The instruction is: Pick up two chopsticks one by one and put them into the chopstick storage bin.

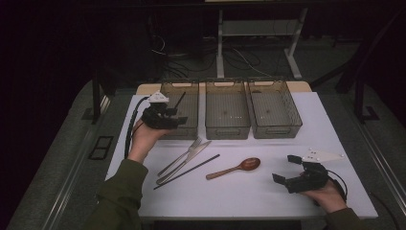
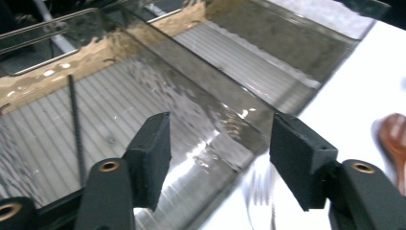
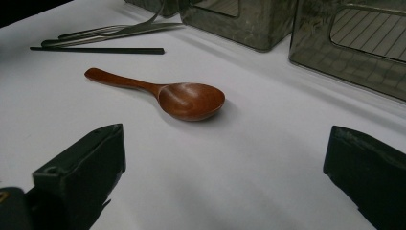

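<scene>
I see a thin black chopstick [image 1: 181, 99] lying in the left bin [image 1: 190, 128], one of three smoky, see-through plastic bins with ribbed floors; in my left gripper view the same chopstick [image 2: 76, 129] looks like a slim dark rod with a ridged surface, resting on the floor ribs with its far end toward the bin's back wall. A second black chopstick [image 1: 187, 171] lies on the white table [image 1: 249, 196] in front, just beside a fork [image 1: 181, 156] and a knife [image 1: 186, 161], with a wooden spoon [image 1: 235, 168] a little to their right. The middle bin [image 1: 228, 128] and right bin [image 1: 276, 128] stand wall to wall beside the left one, so there is little room between them, while the near half of the table is wide open around the cutlery. My left gripper [image 1: 173, 122] hangs over the near edge of the left bin; its jaws stand spread apart with nothing between them, the bin's front wall showing through the gap. My right gripper [image 1: 285, 170] rests low near the table's right front corner, jaws spread wide and holding nothing, looking straight at the spoon [image 3: 182, 96], which lies well apart from it.
</scene>
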A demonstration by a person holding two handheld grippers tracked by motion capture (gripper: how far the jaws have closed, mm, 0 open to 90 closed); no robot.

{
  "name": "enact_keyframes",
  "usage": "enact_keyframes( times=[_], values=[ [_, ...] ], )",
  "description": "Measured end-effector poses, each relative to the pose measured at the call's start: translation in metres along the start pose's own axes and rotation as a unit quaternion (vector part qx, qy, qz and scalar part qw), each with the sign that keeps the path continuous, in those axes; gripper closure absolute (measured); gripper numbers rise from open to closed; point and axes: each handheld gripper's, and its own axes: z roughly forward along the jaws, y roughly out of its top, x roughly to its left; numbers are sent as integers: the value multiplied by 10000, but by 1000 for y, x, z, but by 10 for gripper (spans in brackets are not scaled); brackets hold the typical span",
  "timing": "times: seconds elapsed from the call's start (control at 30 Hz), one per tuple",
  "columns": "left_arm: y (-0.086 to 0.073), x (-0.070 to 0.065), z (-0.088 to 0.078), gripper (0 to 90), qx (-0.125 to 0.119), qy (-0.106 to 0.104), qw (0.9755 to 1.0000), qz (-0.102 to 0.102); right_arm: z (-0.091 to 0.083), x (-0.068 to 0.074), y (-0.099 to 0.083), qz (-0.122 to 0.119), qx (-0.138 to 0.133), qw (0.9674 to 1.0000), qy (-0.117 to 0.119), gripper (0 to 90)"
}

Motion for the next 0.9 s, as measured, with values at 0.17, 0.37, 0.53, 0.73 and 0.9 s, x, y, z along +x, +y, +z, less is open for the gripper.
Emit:
enact_keyframes(
  times=[0.17,0.37,0.53,0.73,0.9],
  values=[
    [-9,-14,-12,335,-55,-113,9998,130,0,0,0,18,11,10000,-7,2],
    [-25,-33,-24,325,-104,-284,9992,254,0,1,0,21,15,10000,-14,2],
    [-43,-46,-28,326,-80,-398,9986,346,0,1,0,17,10,10000,-16,2],
    [-63,-62,-33,382,-124,-381,9982,441,0,1,0,11,8,10000,-20,2],
    [-81,-72,-36,466,-91,-437,9976,521,-1,1,0,0,3,10000,-13,2]
  ],
)
